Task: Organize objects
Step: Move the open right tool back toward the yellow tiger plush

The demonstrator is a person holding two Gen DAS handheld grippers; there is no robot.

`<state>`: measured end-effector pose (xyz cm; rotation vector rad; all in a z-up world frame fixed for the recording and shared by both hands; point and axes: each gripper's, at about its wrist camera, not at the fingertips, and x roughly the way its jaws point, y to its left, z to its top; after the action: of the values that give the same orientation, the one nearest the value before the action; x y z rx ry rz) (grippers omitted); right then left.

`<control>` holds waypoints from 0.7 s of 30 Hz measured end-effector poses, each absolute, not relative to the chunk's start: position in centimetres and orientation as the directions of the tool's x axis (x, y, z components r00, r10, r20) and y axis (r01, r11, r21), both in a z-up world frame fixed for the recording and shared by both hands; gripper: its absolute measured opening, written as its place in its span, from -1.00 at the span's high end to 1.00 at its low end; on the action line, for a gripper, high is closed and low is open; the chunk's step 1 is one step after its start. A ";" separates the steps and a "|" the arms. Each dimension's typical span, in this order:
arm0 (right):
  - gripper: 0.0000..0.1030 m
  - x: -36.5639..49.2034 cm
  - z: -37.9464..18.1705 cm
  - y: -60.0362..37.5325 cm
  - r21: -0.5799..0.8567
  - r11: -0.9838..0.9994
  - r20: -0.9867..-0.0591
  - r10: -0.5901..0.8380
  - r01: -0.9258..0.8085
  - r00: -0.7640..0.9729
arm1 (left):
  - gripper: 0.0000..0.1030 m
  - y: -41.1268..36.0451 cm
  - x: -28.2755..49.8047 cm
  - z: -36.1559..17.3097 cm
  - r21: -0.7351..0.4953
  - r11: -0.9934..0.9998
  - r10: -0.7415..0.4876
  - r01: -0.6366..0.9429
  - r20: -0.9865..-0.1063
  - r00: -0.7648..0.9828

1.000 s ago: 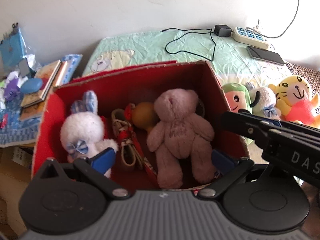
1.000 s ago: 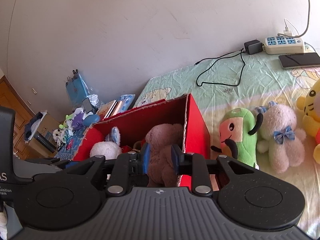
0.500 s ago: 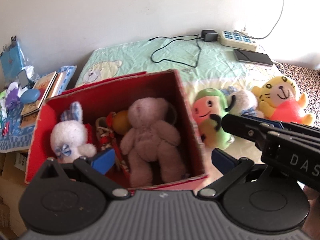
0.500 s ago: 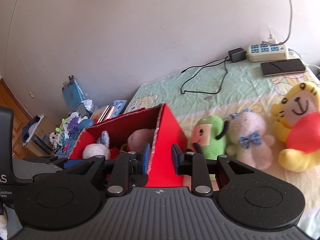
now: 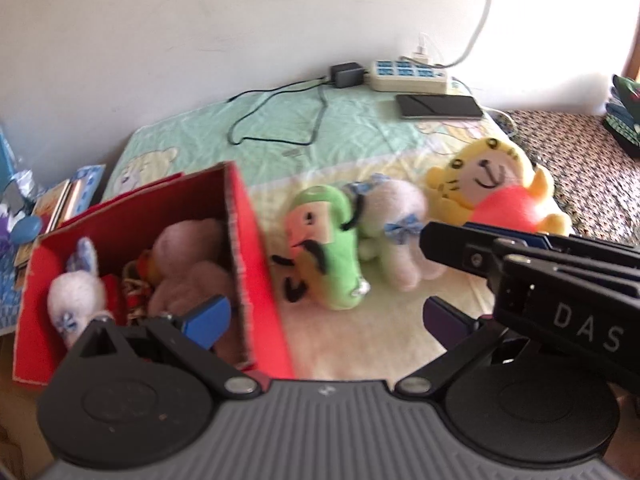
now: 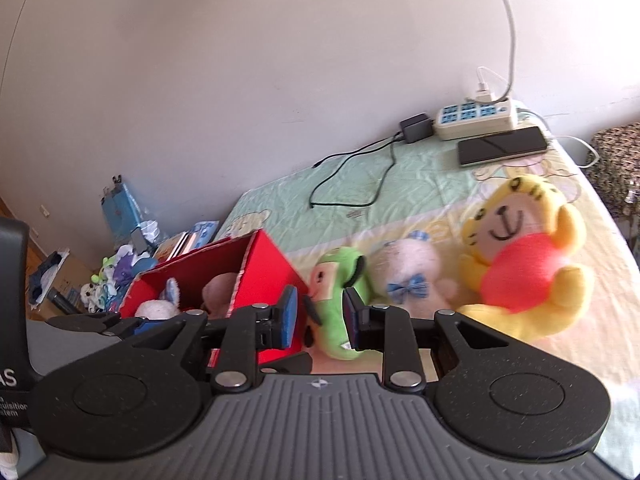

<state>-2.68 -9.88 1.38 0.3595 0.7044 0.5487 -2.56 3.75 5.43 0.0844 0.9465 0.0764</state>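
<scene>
A red box [image 5: 256, 264] [image 6: 272, 264] on the bed holds a brown teddy bear [image 5: 188, 264], a white bunny [image 5: 76, 300] and small items. On the sheet right of it lie a green plush [image 5: 332, 248] [image 6: 340, 300], a white plush with a blue bow [image 5: 396, 232] [image 6: 412, 276] and a yellow tiger plush [image 5: 492, 192] [image 6: 524, 264]. My left gripper [image 5: 324, 316] is open and empty, above the box's right wall and the green plush. My right gripper [image 6: 320, 318] has its jaws narrowly apart with nothing between them, in front of the green plush.
A power strip [image 5: 408, 76] [image 6: 476, 118], charger and black cable [image 5: 280, 120], and a dark phone [image 5: 438, 106] [image 6: 502, 146] lie at the bed's far side by the wall. Books and clutter [image 6: 132, 252] sit left of the bed. A patterned cushion [image 5: 580, 160] is at right.
Both grippers have swung right, away from the box toward the three plush toys on the sheet. The box now sits at the left of both views. Neither gripper has taken hold of anything.
</scene>
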 end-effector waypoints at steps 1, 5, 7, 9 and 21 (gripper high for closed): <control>0.47 -2.7 1.3 -10.3 0.486 0.803 -0.510 0.580 -0.344 0.635 | -0.99 3.2 -2.4 5.4 0.107 0.994 0.098 -0.018 -0.808 0.581; 0.46 -2.5 0.7 -11.9 0.500 0.809 -0.517 0.565 -0.308 0.643 | -0.99 1.4 -1.9 5.0 0.114 0.993 0.086 0.013 -0.816 0.572; 0.46 -2.3 0.3 -12.5 0.509 0.809 -0.522 0.561 -0.293 0.642 | -0.99 0.9 -1.5 4.7 0.114 0.993 0.082 0.023 -0.825 0.560; 0.46 -2.2 0.0 -13.0 0.515 0.811 -0.529 0.556 -0.279 0.641 | -0.99 0.3 -1.2 4.3 0.113 0.993 0.077 0.032 -0.834 0.546; 0.45 -1.7 -2.2 -15.4 0.534 0.817 -0.576 0.541 -0.219 0.613 | -0.99 -1.8 0.1 1.8 0.112 0.992 0.075 0.050 -0.878 0.473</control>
<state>-1.65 -15.40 -2.18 0.4394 0.7993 0.4545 0.10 -1.78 1.78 0.1283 1.0787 0.0151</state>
